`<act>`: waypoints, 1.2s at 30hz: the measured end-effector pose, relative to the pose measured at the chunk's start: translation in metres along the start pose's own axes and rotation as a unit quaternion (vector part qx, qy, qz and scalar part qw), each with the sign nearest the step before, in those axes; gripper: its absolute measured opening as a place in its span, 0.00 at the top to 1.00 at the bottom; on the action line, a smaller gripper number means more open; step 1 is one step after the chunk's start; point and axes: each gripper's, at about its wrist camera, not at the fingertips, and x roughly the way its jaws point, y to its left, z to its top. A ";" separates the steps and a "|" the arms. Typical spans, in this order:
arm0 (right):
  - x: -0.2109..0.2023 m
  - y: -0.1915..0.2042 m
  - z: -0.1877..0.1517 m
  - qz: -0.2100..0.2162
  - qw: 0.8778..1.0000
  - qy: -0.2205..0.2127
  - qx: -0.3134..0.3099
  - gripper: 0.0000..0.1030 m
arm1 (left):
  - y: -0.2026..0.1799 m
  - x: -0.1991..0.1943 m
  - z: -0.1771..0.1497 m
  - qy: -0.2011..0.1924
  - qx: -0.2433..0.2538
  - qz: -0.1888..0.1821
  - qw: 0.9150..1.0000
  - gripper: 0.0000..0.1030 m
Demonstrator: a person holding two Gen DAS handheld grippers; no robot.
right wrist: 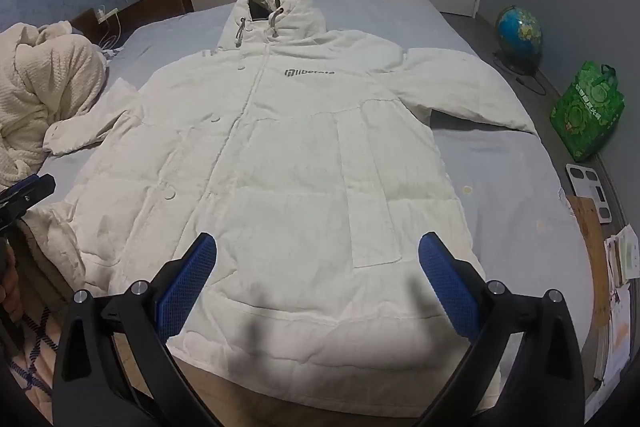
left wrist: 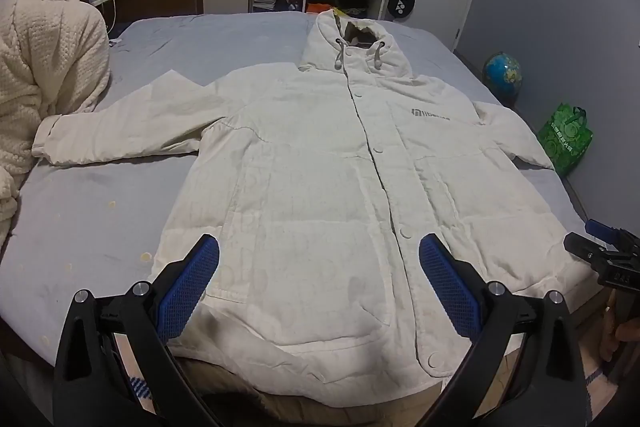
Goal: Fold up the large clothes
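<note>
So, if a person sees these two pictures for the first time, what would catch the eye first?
First, the large white padded hooded jacket, spread flat and buttoned, front up, on the grey bed. Next, both pairs of blue-padded tongs, left and right, open above its hem. Then the cream knitted blanket heaped at the bed's left, and the bright green bag on the floor right.

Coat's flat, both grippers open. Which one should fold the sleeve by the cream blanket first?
Left, probably. The left gripper hangs open over the coat hem on the side of that sleeve; the right gripper hangs toward the other sleeve.
</note>
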 end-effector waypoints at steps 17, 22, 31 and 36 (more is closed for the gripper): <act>0.000 -0.001 0.001 0.000 1.000 0.003 0.008 0.06 | 0.001 0.003 -0.004 0.002 0.003 0.004 1.000 0.06; 0.000 -0.002 0.002 -0.001 1.000 0.003 0.009 0.06 | 0.005 0.003 -0.006 0.001 0.004 0.005 1.000 0.06; 0.002 -0.002 0.002 -0.002 1.000 0.006 0.007 0.06 | 0.001 0.003 -0.003 0.002 0.003 0.004 1.000 0.06; 0.002 -0.001 0.002 -0.003 1.000 0.007 0.006 0.06 | 0.000 0.003 -0.003 0.002 0.003 0.004 1.000 0.06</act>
